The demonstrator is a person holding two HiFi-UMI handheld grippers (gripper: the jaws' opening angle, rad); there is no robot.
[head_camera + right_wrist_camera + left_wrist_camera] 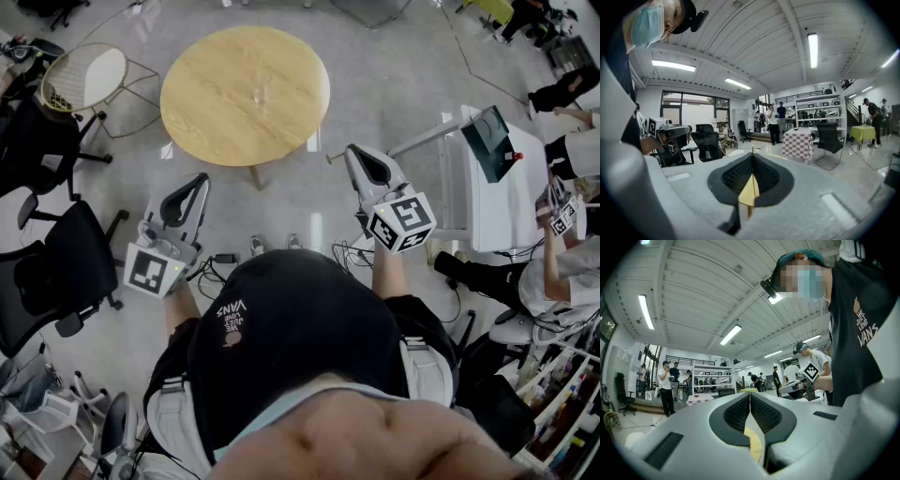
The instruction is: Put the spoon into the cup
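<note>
Closest in the head view was the person's dark shirt [300, 328], with both arms bent so that the left gripper [197, 183] and right gripper [356, 155] were held at waist height, well short of the round wooden surface [216, 112] ahead. This looked like a ready stance before any reach. A small clear cup [261, 94] stood near the middle of that surface, well apart from both tools. No spoon could be made out there; it may have been too small to tell. Office chairs [47, 272] stood to the left. In the left gripper view, the left gripper [750, 395] pointed out across the room toward distant shelves [705, 376], its jaws pressed together at the tips with nothing between the ribbed pads [736, 414]; only a yellowish sliver showed through the slit lower down. In the right gripper view, the right gripper [752, 154] was likewise closed and empty, aimed level past a checkered table [797, 143], so the task seemed not yet begun.
</note>
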